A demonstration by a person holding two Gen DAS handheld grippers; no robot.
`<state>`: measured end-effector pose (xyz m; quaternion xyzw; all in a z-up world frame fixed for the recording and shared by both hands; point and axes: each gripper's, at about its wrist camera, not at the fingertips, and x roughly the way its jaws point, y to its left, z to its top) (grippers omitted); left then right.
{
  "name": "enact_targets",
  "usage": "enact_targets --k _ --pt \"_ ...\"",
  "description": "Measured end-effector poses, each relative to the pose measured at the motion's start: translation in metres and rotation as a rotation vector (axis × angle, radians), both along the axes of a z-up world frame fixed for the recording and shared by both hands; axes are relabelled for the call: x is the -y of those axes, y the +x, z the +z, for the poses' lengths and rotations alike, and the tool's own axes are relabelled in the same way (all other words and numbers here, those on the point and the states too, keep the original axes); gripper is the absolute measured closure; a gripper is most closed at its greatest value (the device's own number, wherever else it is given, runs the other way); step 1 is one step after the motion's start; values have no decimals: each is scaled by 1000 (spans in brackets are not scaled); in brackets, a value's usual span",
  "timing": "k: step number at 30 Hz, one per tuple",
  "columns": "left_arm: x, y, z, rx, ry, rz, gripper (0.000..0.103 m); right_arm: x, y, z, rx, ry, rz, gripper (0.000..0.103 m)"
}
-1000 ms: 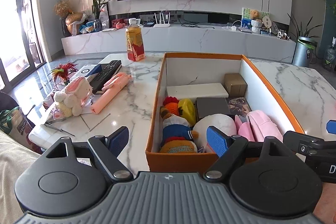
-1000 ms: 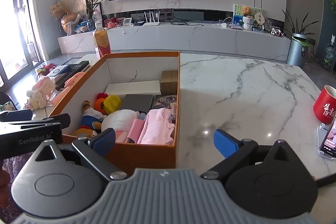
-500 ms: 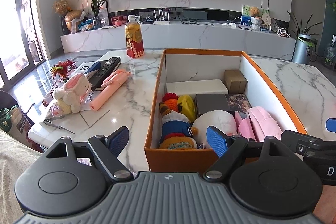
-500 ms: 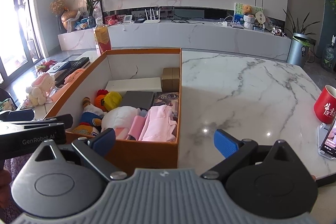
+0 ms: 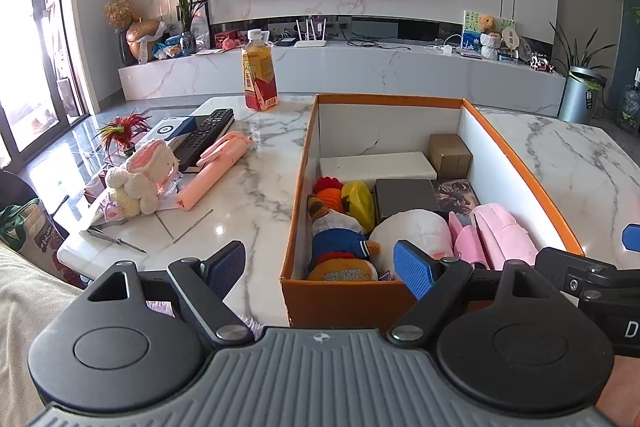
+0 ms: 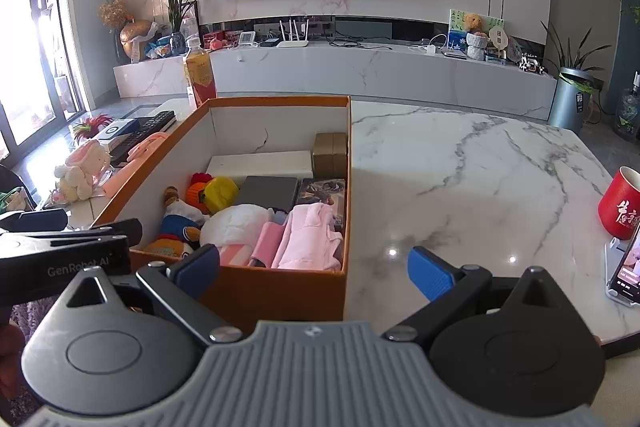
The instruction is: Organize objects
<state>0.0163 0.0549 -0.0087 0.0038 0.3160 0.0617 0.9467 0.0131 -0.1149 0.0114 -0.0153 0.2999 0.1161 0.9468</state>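
An orange box (image 5: 304, 163) (image 6: 280, 291) stands on the marble table, packed with plush toys, pink cloth (image 6: 312, 239), a grey case and small cartons. Left of it lie a pink-and-white plush bunny (image 5: 140, 183) (image 6: 82, 171), a pink stick-like item (image 5: 212, 167), a black remote (image 5: 204, 137) and an orange drink bottle (image 5: 259, 71) (image 6: 199, 73). My left gripper (image 5: 320, 263) is open and empty, hanging before the box's near left corner. My right gripper (image 6: 314, 267) is open and empty at the box's near right corner.
A red mug (image 6: 620, 205) and a propped phone (image 6: 628, 271) stand at the table's right edge. Thin metal tools (image 5: 116, 239) lie near the front left edge. A TV console runs along the far wall. Bare marble (image 6: 460, 167) spreads right of the box.
Both grippers have drifted slightly, so the box sits a little further right in each view. Jaws stay open; nothing on the table has moved.
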Motion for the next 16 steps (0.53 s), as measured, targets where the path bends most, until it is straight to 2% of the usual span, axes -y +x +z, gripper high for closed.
enact_targets --k 16 --pt "-2 0 1 -7 -1 1 7 0 -3 2 -1 -2 5 2"
